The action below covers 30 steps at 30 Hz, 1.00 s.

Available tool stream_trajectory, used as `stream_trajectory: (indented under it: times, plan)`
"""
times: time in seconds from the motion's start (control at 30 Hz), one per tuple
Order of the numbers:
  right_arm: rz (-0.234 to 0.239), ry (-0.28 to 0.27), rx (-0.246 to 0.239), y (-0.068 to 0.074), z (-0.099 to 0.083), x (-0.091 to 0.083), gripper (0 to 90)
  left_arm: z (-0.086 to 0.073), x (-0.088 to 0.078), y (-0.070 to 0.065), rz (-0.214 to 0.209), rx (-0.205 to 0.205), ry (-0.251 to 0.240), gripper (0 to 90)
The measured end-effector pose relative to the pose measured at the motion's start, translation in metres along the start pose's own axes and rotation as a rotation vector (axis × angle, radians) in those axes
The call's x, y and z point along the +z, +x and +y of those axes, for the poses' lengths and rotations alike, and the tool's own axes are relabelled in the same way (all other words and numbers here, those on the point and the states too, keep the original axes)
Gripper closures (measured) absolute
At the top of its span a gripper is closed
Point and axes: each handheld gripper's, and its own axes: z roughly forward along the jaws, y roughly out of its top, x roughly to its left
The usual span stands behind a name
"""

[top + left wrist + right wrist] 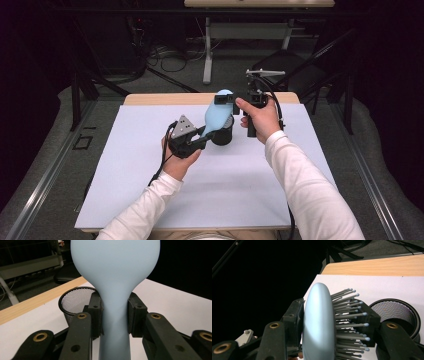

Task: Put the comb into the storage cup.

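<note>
Hairbrush, pale blue, is held off the table over the black mesh cup, tilted, its paddle head toward the far edge and its handle toward the person. Left gripper pinches the narrow handle; in the left gripper view both pads press the neck just below the widening head, so that grip looks secure. Right gripper takes the head: in the right gripper view one jaw lies against the smooth back of the hairbrush and the other sits among the bristles, pressing on them. Mesh cup stands upright on the white sheet covering the table, directly beneath and beside the brush. Judged step: a handover or joint re-aim of the brush between the two grippers before it goes into the cup. The next move would call for one gripper to let go, the brush to be turned handle-down and lowered into the mouth without tipping the light cup. The bristle-side hold may slip.
</note>
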Motion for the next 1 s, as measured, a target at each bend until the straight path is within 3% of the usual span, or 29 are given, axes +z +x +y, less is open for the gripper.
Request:
stream_trajectory:
  times: [1.0]
  plan:
    - [0.025,0.006,0.039,-0.0009,-0.0002,0.0006,49.1,-0.0017,0.0016,0.0014,-0.011,-0.011,-0.001,69.4]
